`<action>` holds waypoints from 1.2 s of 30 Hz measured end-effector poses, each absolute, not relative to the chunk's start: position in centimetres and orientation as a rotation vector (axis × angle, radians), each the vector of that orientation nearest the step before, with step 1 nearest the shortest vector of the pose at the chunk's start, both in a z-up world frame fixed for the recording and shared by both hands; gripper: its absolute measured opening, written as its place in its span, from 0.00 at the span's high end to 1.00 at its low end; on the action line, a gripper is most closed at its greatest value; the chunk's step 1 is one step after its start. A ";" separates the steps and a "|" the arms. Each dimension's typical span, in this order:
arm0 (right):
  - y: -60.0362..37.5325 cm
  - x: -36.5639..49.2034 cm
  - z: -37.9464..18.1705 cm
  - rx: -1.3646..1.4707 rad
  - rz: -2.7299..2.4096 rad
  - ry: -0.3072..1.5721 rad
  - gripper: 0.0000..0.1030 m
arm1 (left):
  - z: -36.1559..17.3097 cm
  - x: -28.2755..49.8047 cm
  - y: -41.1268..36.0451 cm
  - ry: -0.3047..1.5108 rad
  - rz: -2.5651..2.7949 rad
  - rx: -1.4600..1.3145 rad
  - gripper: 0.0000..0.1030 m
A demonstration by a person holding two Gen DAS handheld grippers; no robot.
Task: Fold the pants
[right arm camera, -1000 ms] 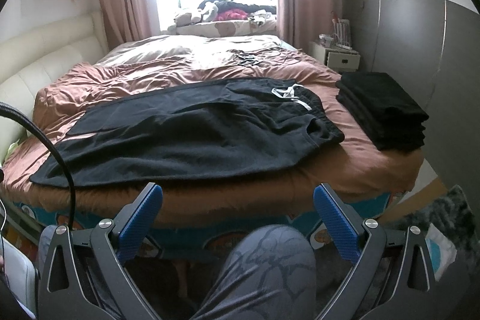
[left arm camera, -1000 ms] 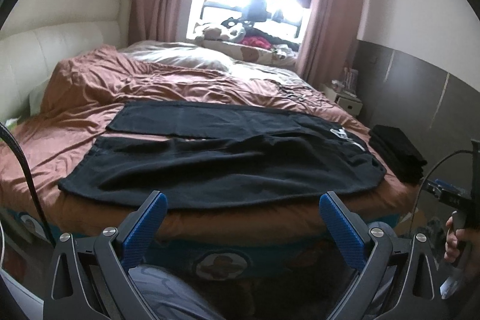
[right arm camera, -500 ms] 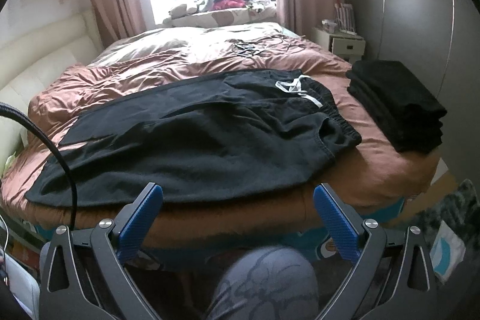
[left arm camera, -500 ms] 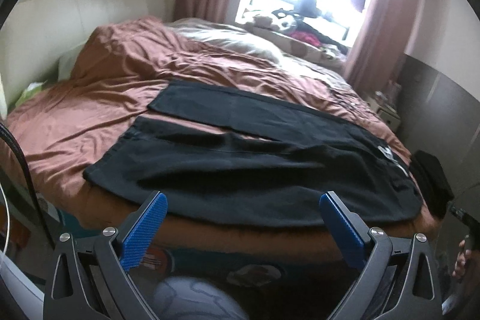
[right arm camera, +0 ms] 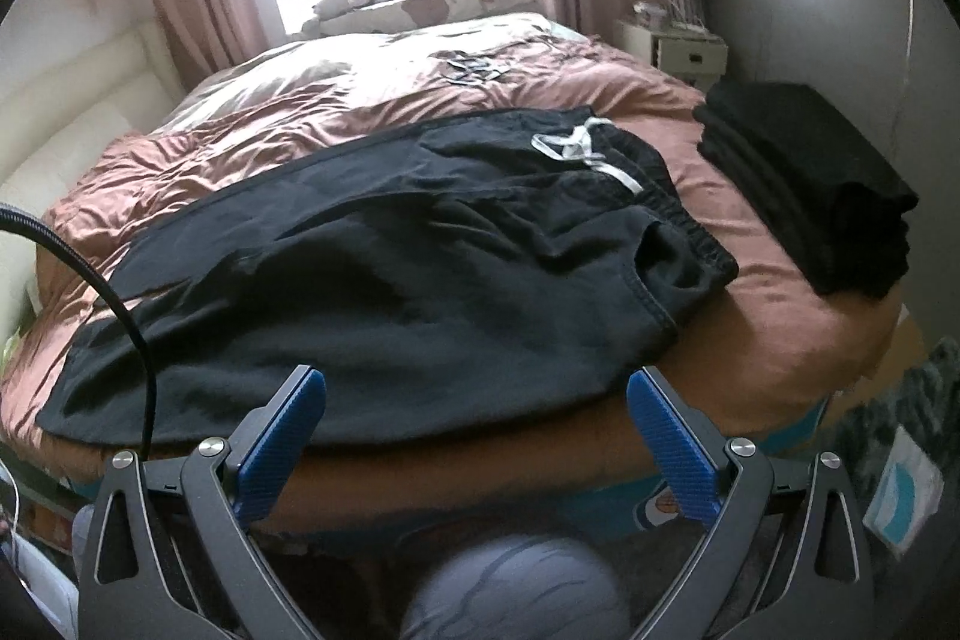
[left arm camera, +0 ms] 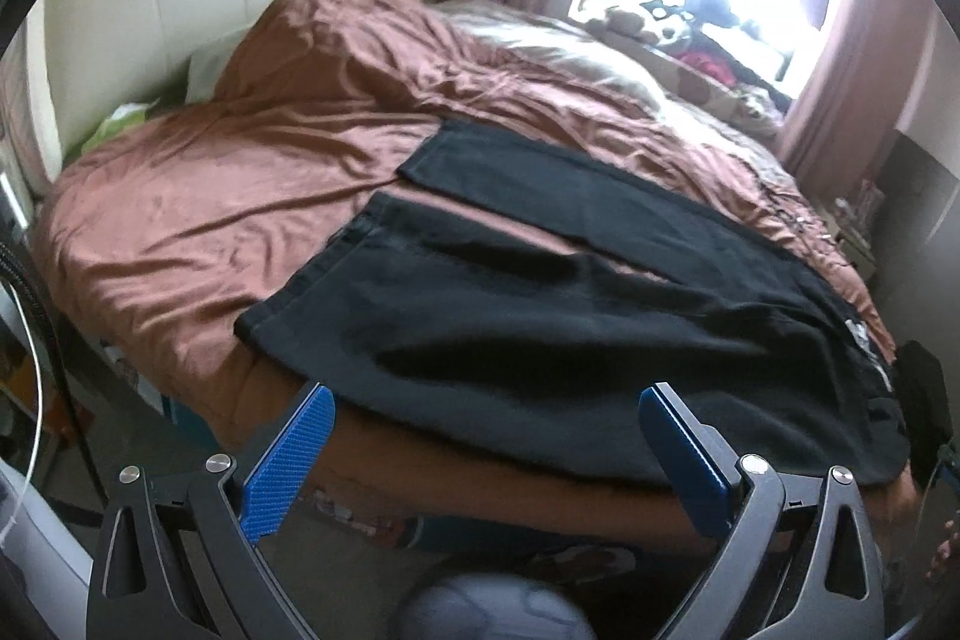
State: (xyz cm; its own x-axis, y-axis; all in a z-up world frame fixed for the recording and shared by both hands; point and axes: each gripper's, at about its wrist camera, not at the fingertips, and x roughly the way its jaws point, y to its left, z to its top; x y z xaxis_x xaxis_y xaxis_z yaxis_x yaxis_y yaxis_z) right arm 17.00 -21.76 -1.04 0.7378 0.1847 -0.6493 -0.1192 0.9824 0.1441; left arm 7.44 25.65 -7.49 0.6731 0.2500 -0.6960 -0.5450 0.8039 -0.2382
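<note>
Pants [right arm camera: 384, 268], black, lie spread flat across the near side of the bed [left arm camera: 180, 220] on its rust-brown cover, leg hems to the left, waistband with a white drawstring [right arm camera: 585, 154] to the right. The left gripper [left arm camera: 486, 451] hovers at the near bed edge by the leg end, jaws spread wide and empty. The right gripper [right arm camera: 477, 436] sits just short of the pants' near edge, likewise wide open, holding nothing. Further right, a stack of folded black clothes [right arm camera: 810, 184] rests at the bed's corner.
</note>
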 end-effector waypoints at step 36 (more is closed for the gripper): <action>-31.9 29.4 -10.6 0.554 0.147 0.884 0.38 | -17.8 8.4 37.4 0.646 0.602 -0.925 0.60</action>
State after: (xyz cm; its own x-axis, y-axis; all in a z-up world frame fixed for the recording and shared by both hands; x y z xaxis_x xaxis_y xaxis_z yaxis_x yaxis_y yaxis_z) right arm 29.36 -31.89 -10.58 0.6346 0.3443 -0.6919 0.1018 0.8503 0.5164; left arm 8.38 37.43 -17.83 0.6601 0.1905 -0.7266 -0.7114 0.4692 -0.5232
